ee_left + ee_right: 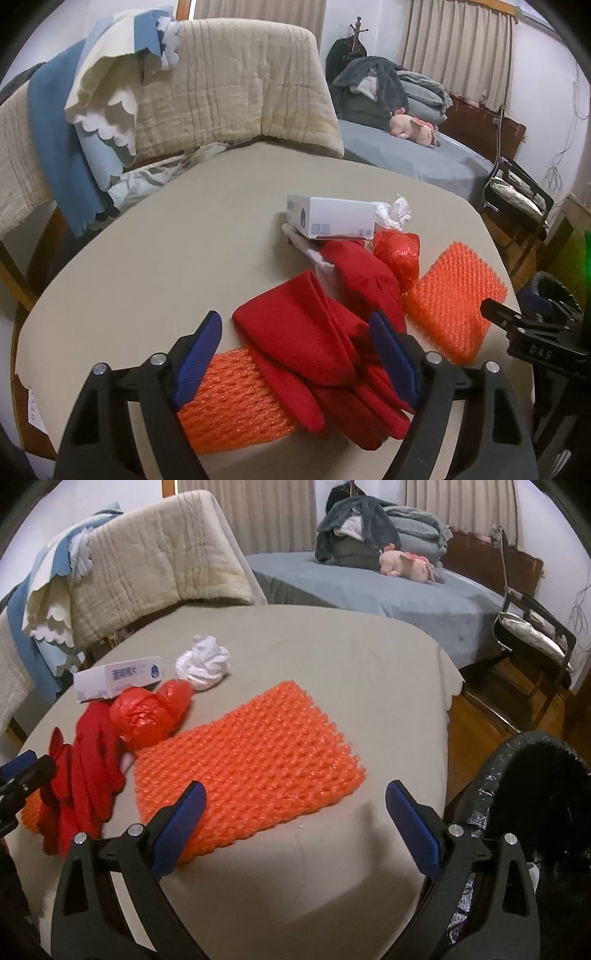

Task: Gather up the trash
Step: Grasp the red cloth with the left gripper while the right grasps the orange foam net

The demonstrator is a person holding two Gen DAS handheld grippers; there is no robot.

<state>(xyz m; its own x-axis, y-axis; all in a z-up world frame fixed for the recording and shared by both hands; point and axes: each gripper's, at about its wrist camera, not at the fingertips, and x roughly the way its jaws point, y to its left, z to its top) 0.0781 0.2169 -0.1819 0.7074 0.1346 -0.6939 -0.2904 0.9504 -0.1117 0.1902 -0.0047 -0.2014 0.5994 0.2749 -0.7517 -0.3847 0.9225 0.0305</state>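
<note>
The trash lies in a cluster on the beige table. Landmark: the flat orange foam net sheet, lying flat near the table's right edge. Touching its far-left corner is a crumpled red plastic bag; just beyond the bag lies a wad of white tissue, and left of the tissue a white carton box rests partly on the red items. Left of the sheet, a folded red cloth bag lies across a rolled orange foam net sleeve. The left gripper is spread wide, grasping nothing, its blue pads set to either side of the red cloth bag and over the sleeve; contact cannot be determined. The right gripper is likewise released and empty, its fingers straddling the near edge of the sheet, the left pad over the sheet's near corner. To the right of the sheet, off the table edge, stands a bin lined with a black bag. Beyond the table are a chair draped with a quilted cover and a bed bearing a pink plush toy.
</note>
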